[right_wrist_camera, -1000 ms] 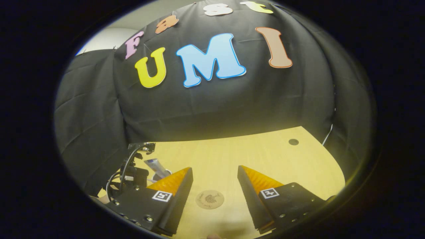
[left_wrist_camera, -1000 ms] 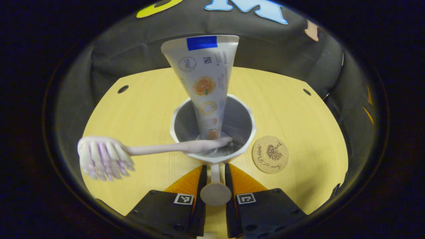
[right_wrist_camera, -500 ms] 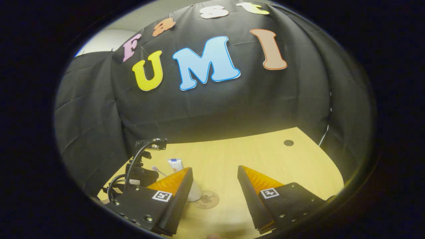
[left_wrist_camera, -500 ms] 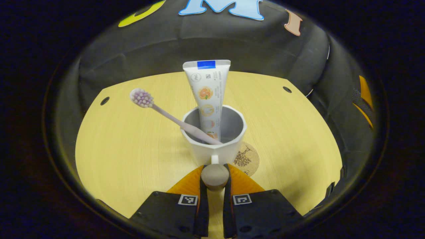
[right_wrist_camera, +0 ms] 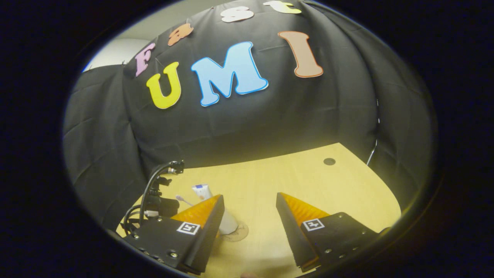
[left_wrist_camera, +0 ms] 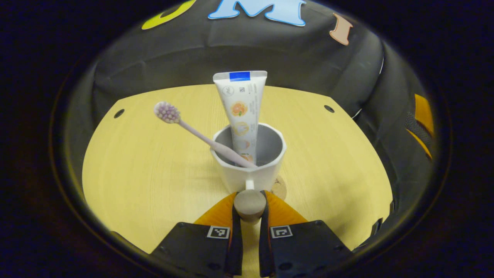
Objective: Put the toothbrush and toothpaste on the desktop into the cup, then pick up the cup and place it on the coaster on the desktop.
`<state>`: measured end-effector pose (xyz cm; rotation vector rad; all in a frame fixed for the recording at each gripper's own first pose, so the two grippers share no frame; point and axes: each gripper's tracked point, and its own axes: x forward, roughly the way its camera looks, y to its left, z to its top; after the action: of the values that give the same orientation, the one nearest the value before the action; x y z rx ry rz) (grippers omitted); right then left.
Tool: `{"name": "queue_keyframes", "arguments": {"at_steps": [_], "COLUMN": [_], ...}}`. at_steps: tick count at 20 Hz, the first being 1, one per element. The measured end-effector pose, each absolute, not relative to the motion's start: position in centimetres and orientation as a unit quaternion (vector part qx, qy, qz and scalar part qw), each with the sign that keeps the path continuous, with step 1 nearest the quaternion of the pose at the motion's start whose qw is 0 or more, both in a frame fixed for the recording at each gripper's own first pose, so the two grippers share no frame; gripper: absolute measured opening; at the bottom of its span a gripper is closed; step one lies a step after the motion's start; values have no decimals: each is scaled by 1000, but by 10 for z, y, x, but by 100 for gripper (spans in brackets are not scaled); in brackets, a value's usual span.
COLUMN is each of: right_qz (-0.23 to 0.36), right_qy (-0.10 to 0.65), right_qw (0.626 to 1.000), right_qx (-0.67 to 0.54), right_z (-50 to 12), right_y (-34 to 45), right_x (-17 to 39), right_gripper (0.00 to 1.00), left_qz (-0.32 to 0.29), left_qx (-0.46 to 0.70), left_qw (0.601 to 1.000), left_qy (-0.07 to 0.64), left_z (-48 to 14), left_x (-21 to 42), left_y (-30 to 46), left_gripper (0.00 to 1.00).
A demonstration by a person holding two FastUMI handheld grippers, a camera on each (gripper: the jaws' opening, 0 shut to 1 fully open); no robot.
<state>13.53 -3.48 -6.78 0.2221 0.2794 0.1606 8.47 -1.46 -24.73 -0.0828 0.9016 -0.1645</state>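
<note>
Bare desktop (left_wrist_camera: 146, 173) spreads wide around the cup (left_wrist_camera: 251, 170), which covers most of the coaster (left_wrist_camera: 281, 186). The left gripper (left_wrist_camera: 249, 210) clamps the cup's handle; toothpaste (left_wrist_camera: 243, 108) and toothbrush (left_wrist_camera: 193, 131) stand inside. From the right gripper view, the right gripper (right_wrist_camera: 247, 216) hangs level, fingers spread.

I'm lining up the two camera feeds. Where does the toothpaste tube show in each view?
Left gripper view: the toothpaste tube stands centre frame in the white cup, above the left claw.
Right gripper view: it is small at lower left, just behind the right claw's left finger.
Shared landmark: the cork coaster under the cup.
</note>
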Motion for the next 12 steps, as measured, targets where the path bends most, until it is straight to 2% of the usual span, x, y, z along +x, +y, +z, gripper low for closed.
{"name": "queue_keyframes", "arguments": {"at_steps": [10,12], "right_qz": [88,90], "right_qy": [137,136], "right_qw": [982,982], "right_qx": [96,96], "right_z": [-68,-67], "right_y": [-42,-42], "right_x": [129,129], "right_gripper": [81,81], "left_qz": [-64,-67], "left_qx": [-21,-22], "left_qw": [899,897], "left_qy": [434,436], "left_z": [-250,-251], "left_x": [88,89], "left_y": [-9,-11], "left_gripper": [24,29]}}
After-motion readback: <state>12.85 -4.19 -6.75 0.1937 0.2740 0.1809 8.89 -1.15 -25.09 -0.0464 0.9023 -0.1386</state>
